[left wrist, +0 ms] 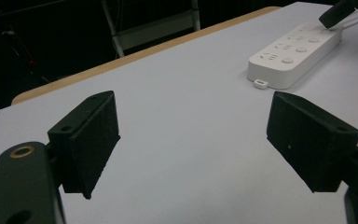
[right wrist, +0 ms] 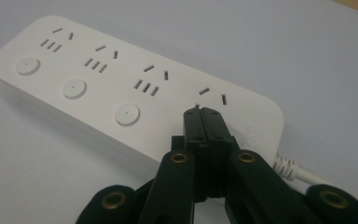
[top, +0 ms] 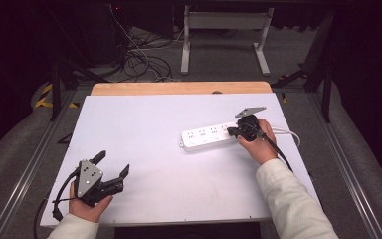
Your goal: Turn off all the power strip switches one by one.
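Right tool (right wrist: 204, 112), jaws pressed together into a poking tip, sits on the long white plastic power strip (top: 210, 137), likely targeting its right-end switch; left tool (top: 113, 167) spread, parked near-left on the white worktop (top: 144, 119).

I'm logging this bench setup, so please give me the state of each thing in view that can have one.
Power strip: lying flat on the table, sockets up and all unoccupied, its white cable leading off the right end.
Right tongs: shut, empty, tips over the socket group nearest the cable; contact cannot be told.
Left tongs: wide open, empty, away from the strip.
Table: white top.
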